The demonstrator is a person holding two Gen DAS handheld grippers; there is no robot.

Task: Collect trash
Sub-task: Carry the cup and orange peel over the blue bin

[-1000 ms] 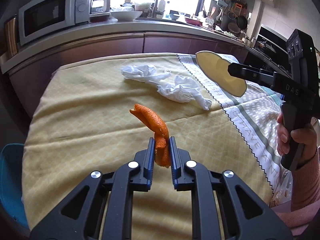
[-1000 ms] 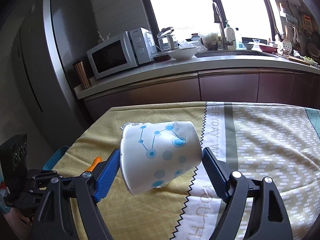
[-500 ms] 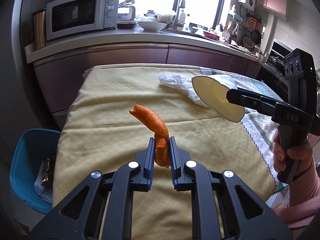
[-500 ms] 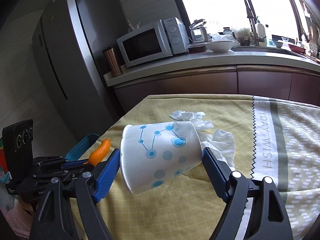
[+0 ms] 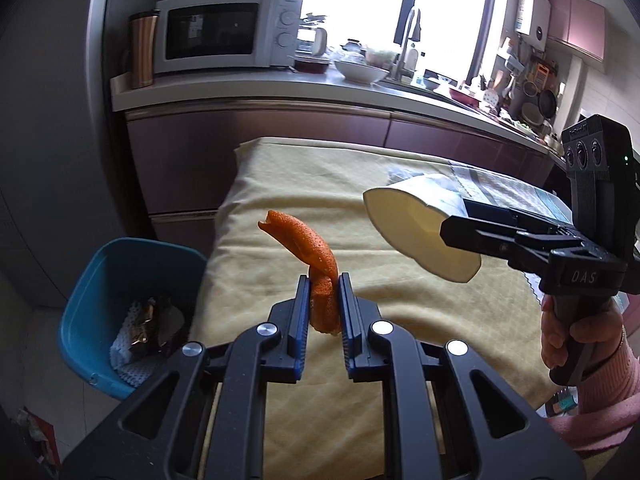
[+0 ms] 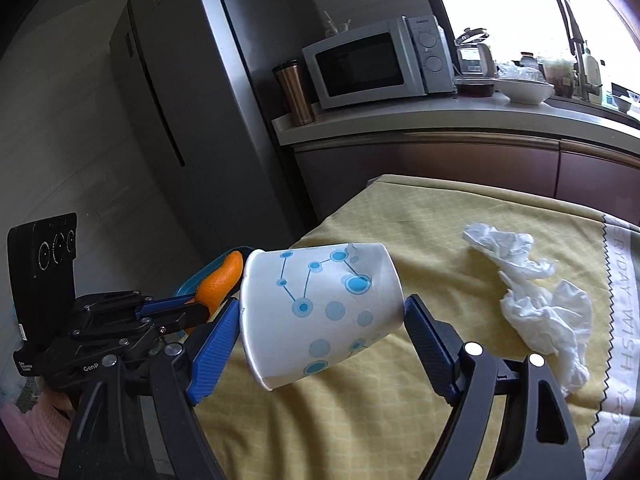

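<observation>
left claw (image 5: 324, 300) pinching orange peel (image 5: 310, 258), right claw (image 6: 320, 336) clamped around paper cup (image 6: 320, 312), above yellow tablecloth (image 5: 360, 248)

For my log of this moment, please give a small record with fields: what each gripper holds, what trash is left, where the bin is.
left gripper: shut on orange peel
right gripper: shut on paper cup, tipped sideways
trash left on table: crumpled tissue on yellow tablecloth
bin: blue bin on floor beside table end, trash already inside

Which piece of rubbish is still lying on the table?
The crumpled white tissue; the orange peel and paper cup are each held in jaws.
</observation>
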